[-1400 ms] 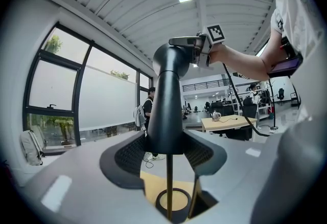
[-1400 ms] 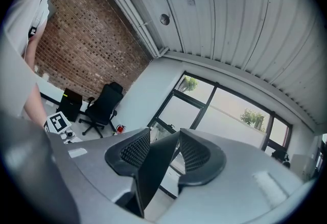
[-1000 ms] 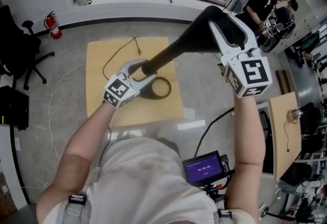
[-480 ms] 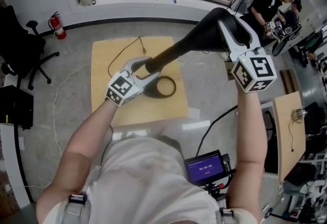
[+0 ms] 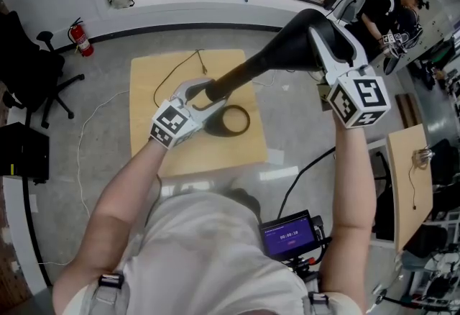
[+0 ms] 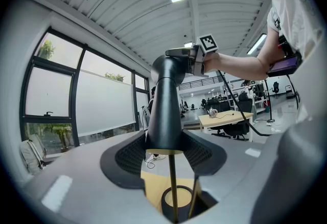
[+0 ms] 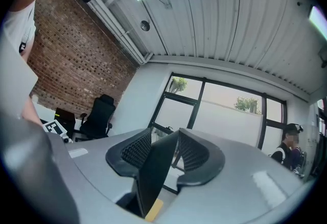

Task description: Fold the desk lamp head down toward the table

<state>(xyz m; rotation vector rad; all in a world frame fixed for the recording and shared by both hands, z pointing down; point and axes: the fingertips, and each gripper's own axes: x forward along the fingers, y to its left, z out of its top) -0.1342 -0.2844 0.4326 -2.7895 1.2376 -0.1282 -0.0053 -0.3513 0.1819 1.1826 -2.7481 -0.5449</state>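
I have the left gripper [image 5: 204, 95] clamped on the stem of the matte black desk lamp [image 5: 248, 72], its ring base [image 5: 231, 121] on the pale wooden table [image 5: 147, 83], and the right gripper [image 5: 325, 34] clamped on its raised cone head [image 5: 296, 46].

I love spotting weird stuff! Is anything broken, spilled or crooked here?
Nothing stands out. The lamp stands on the table. The left gripper has its jaws clamped on the lamp's neck, and the right gripper has its jaws on the head. The cord lies loosely on the table.
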